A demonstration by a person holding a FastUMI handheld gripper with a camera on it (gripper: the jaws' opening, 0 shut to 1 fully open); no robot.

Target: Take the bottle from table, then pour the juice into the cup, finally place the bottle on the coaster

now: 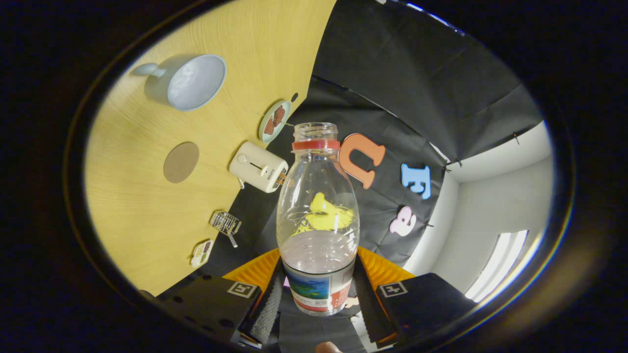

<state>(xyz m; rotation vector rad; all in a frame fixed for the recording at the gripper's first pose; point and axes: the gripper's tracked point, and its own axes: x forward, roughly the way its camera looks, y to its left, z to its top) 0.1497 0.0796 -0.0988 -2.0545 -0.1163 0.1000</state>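
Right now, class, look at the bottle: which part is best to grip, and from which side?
The lower body of the bottle, at the label band, from both sides. Its walls run straight there, while the shoulder tapers to a narrow neck. The gripper already clamps it so, one finger on each side.

The bottle (318, 215) is clear, glossy plastic with a red plastic neck ring and a shiny printed label. The gripper (318, 289) clamps it between ribbed, matt black pads (269, 299) backed by orange ridged plastic. The table (137, 211) is pale, smooth wood grain. At upper left the cup (189, 81) looks matt grey-blue ceramic. The coaster (181, 162) is dull brown. The toaster (258, 167) is cream with a satin finish.
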